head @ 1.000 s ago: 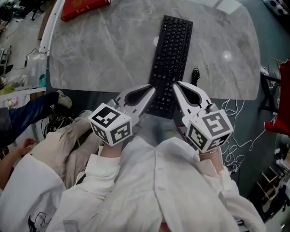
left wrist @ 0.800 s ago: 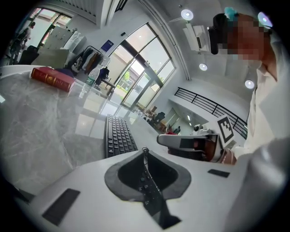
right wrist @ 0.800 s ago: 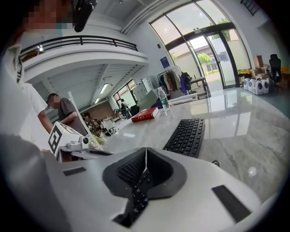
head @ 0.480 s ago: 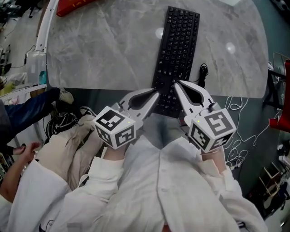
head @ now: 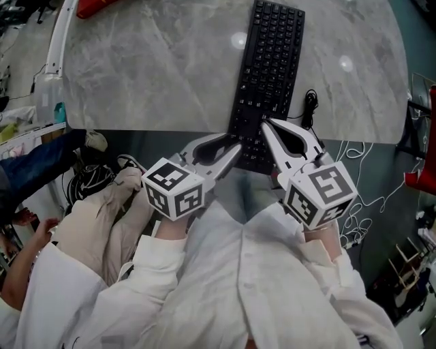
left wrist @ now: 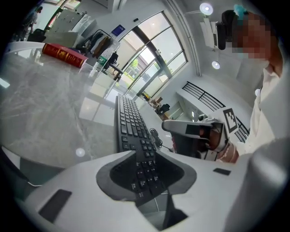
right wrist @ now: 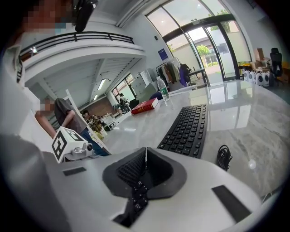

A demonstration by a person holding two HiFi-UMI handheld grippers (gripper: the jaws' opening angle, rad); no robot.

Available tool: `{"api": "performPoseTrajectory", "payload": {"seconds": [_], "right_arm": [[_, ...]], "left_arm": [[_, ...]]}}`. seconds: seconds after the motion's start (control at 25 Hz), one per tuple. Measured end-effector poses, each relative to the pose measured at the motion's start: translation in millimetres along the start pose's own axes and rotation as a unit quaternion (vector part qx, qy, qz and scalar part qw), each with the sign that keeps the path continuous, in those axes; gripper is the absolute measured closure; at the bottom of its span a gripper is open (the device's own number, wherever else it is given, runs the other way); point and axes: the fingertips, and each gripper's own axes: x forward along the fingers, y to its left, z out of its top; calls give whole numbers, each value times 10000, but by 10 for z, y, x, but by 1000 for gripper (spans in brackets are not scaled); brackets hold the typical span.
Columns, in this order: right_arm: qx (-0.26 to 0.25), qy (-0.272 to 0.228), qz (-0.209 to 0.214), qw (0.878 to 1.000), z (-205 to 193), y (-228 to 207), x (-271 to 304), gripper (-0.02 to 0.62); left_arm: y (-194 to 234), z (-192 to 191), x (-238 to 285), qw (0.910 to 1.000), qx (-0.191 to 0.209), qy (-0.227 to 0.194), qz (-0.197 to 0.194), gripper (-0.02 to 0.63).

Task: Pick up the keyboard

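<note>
a grey marbled table (head: 157,61) carries a black keyboard (head: 269,61) (its near end juts past the front edge), a coiled black cable (head: 311,102) just right of it, and a red book (head: 99,7) far left.

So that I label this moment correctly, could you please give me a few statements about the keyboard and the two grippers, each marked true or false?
1. The keyboard juts past the near edge of the table. True.
2. The right gripper has its jaws wide apart. False: they are together, with nothing between them.
3. The left gripper is clamped on the keyboard. False: its jaws stand apart, having just been opening, and the pads do not press on it.
4. A coiled cable lies beside the keyboard. True.
5. The red book lies on the keyboard. False: it sits apart, at the table's far end.
</note>
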Motion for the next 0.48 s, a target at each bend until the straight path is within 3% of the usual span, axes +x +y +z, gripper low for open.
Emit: {"api": "performPoseTrajectory", "payload": {"seconds": [0.28,0.48], "right_arm": [[46,107,23,9999,-45,9,53,566],[71,139,44,9999,-48,-2,78,566]], "left_arm": [[94,-163,2,9994,-192,299,-13,386],[183,-303,-18,9980,-271,560,113,350]]}}
